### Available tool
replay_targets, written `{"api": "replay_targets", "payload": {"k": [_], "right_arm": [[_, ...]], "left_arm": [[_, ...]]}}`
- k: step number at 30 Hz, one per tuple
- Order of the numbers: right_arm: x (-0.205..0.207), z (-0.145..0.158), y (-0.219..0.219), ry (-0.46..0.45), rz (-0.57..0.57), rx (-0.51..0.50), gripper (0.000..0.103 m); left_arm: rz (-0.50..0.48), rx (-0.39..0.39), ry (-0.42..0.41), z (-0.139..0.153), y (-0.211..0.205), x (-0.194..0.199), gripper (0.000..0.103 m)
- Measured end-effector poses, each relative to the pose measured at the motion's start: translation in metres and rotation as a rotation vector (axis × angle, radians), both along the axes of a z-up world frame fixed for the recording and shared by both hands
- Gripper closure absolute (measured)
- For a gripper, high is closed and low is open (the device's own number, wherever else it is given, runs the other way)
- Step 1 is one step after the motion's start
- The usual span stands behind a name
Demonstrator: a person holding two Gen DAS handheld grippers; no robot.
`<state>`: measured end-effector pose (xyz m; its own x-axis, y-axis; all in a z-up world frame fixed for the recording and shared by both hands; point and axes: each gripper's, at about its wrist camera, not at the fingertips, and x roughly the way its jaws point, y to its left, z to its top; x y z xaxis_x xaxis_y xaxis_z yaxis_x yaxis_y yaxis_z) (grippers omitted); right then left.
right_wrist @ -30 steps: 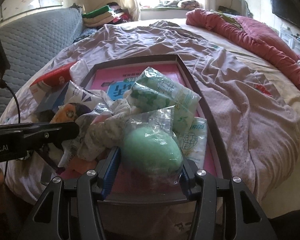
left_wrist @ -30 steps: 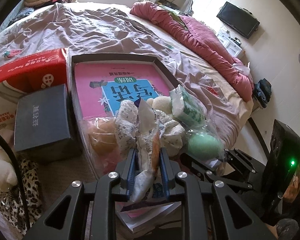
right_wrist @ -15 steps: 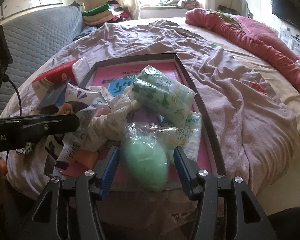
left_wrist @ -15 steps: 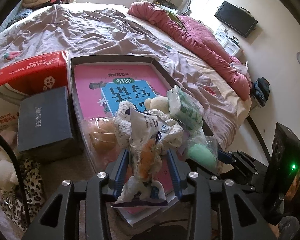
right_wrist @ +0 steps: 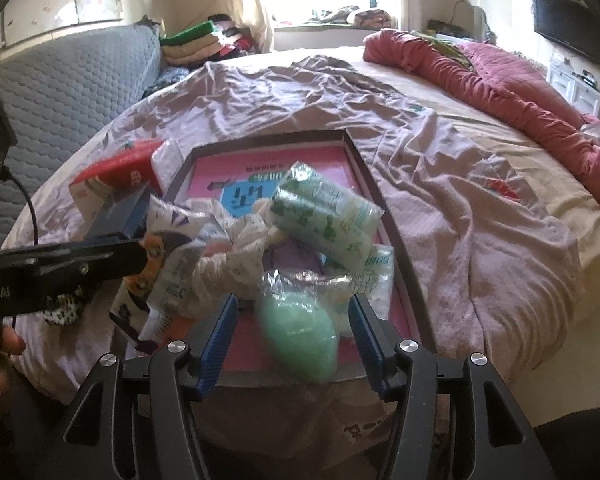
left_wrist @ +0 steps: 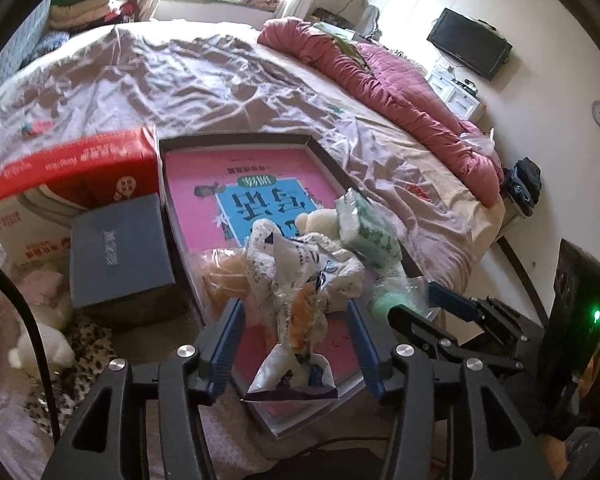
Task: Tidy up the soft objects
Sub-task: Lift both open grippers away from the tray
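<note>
- The soft things are heaped at the near end of the shallow box (left_wrist: pixel 236 141) on the bed (left_wrist: pixel 220 80), over a pink book (left_wrist: pixel 204 184)
- The left gripper (left_wrist: pixel 296 344) is spread wide; a crinkly snack bag (left_wrist: pixel 296 320) lies loose between its fingers, gripped by nothing
- The right gripper (right_wrist: pixel 294 330) is likewise released, with a bagged green ball (right_wrist: pixel 300 332) lying free between the fingers
- A green tissue pack (right_wrist: pixel 328 216) rests atop the pile
- The gathering appears largely done; tidying of the heap is judged to remain
</note>
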<state>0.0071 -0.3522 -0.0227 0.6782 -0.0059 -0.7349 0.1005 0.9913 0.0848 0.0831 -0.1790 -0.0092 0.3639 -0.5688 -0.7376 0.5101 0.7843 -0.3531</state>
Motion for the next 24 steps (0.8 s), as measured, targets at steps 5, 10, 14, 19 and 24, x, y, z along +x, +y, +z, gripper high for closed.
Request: {"api": "replay_targets", "payload": {"k": [5,10,14,19,24], "right_arm": [[-0.007,0.020,0.001,-0.051,-0.013,-0.026,0.029],[-0.011,0.026,-0.005,-0.052,-0.032,-0.019,0.029],[-0.021,0.038,-0.010,-0.075,-0.046,-0.023,0.028],[-0.032,0.053,-0.015,-0.111,-0.066,-0.005,0.028],[-0.038,0.060,-0.012,-0.132,-0.051,-0.007,0.027]], "left_arm": [[0.030,0.012,-0.047,0.016,0.009,-0.006,0.040],[0.040,0.030,-0.063,0.021,0.010,-0.010,0.037],[0.052,0.055,-0.072,0.022,0.008,-0.017,0.036],[0.065,0.081,-0.092,0.026,0.006,-0.027,0.032],[0.069,0.117,-0.102,0.029,0.002,-0.034,0.031]]}}
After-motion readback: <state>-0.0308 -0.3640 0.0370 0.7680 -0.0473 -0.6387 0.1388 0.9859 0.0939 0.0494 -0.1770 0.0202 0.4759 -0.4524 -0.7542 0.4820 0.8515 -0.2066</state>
